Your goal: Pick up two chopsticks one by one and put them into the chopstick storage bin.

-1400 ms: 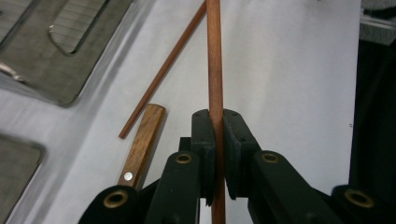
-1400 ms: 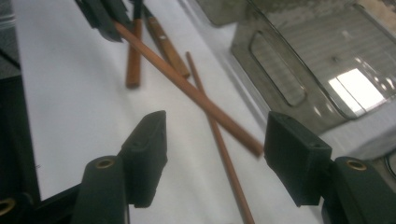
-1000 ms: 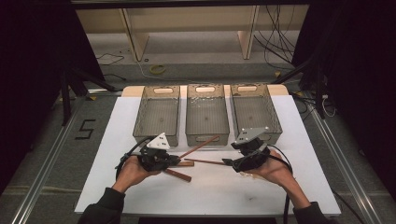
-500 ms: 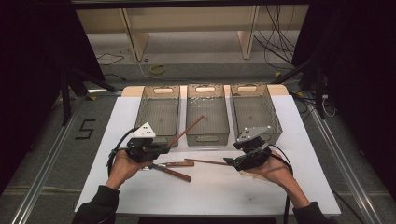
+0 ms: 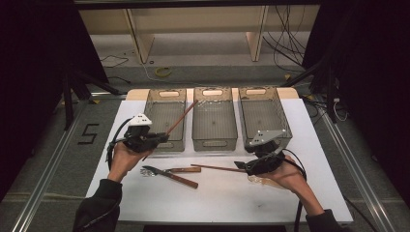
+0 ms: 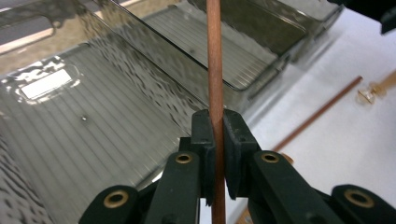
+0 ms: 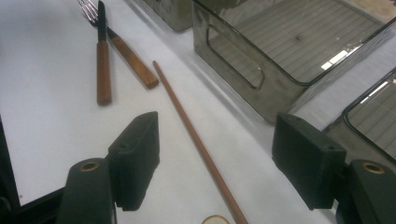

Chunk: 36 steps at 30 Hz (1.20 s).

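Note:
My left gripper (image 5: 152, 141) is shut on a brown chopstick (image 5: 181, 117), which slants up and right over the left bin (image 5: 166, 92). In the left gripper view the chopstick (image 6: 215, 60) stands pinched between the pads of the left gripper (image 6: 218, 122), above the bin's ribbed floor (image 6: 93, 121). A second chopstick (image 5: 212, 167) lies flat on the white table. My right gripper (image 5: 241, 166) is at its right end, open. In the right gripper view that chopstick (image 7: 187, 121) runs between the wide-apart jaws of the right gripper (image 7: 217, 135), untouched.
Three smoky clear bins stand in a row at the back; the middle bin (image 5: 214, 142) and right bin (image 5: 256, 91) are empty. A wooden-handled fork and knife (image 5: 169, 173) lie crossed on the white mat (image 5: 217, 203), between the hands. A small gold-coloured thing (image 7: 215, 219) lies near the right gripper.
The left hand has risen and moved left with the chopstick in its gripper, from low over the table to beside the left bin. The right hand has stayed put.

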Each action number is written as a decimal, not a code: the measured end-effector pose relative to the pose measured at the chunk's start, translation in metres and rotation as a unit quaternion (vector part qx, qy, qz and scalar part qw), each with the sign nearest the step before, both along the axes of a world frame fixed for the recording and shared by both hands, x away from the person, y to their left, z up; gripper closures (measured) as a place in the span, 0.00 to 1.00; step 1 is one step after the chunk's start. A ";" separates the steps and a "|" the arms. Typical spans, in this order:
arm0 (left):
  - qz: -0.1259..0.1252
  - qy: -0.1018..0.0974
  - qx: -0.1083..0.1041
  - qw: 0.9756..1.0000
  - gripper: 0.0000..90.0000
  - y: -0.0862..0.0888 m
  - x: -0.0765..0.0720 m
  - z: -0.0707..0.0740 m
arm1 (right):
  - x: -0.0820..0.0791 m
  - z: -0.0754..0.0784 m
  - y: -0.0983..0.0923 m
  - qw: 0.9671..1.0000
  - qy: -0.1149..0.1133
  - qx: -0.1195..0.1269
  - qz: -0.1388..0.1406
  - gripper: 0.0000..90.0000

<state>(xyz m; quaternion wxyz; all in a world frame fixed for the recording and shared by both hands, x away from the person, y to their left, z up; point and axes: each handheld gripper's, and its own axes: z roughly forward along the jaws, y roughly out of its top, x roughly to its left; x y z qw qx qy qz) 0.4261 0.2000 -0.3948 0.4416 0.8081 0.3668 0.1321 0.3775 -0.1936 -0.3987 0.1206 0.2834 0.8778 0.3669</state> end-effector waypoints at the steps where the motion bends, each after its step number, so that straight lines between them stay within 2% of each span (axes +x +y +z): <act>1: 0.004 0.000 -0.001 1.000 0.93 0.001 0.004 0.002 | 0.000 0.000 0.000 1.000 0.000 0.000 0.000 0.37; 6: 0.026 0.002 -0.002 1.000 0.93 0.007 0.023 0.007 | 0.000 -0.001 0.000 1.000 0.001 -0.002 0.002 0.36; 15: 0.043 0.004 0.008 0.999 0.93 0.011 0.050 0.011 | 0.000 -0.001 0.000 1.000 0.000 -0.004 0.002 0.36; 27: 0.083 0.020 0.010 0.996 0.93 0.019 0.082 -0.001 | 0.001 -0.002 -0.001 1.000 0.001 -0.004 0.005 0.36; 36: 0.098 0.035 0.010 0.995 0.93 0.020 0.094 -0.012 | 0.001 -0.002 -0.001 1.000 0.002 -0.003 0.005 0.36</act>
